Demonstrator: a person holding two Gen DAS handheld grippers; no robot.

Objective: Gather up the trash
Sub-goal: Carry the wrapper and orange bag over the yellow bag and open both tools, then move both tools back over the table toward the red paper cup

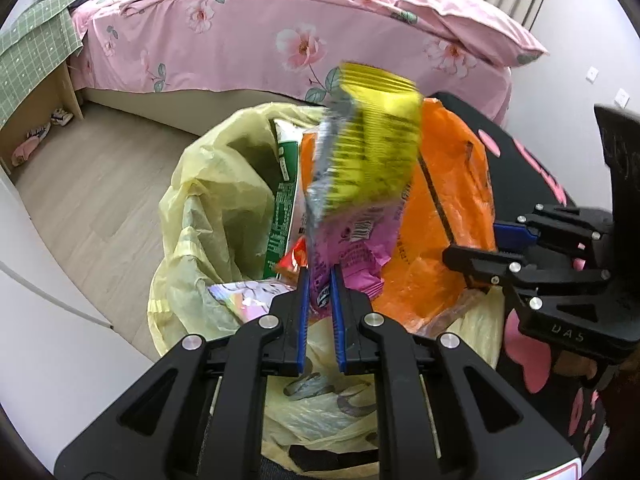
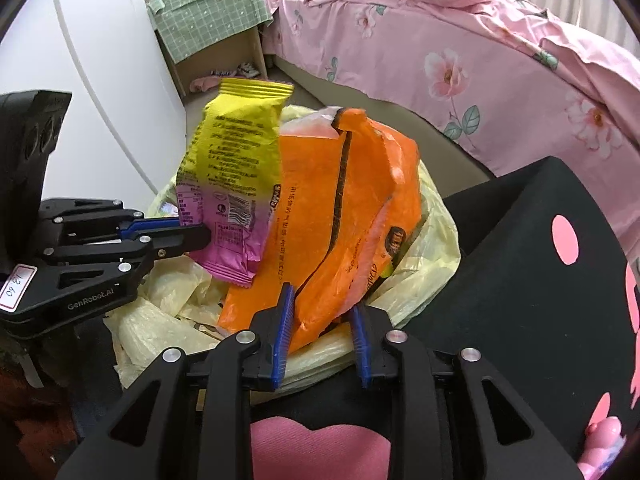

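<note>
Left gripper (image 1: 319, 276) pinching the yellow-and-pink wrapper (image 1: 368, 160) over the yellow trash bag (image 1: 192, 216), right gripper (image 2: 322, 312) spread loose around the orange packet (image 2: 344, 208) sticking out of it

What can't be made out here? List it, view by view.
- Left wrist view: the yellow wrapper is motion-blurred, so its print is unreadable.
- Left wrist view: the bottom of the trash bag is hidden by the orange bag and other trash.
- Right wrist view: the bin under the trash bag is covered by the liner.
</note>
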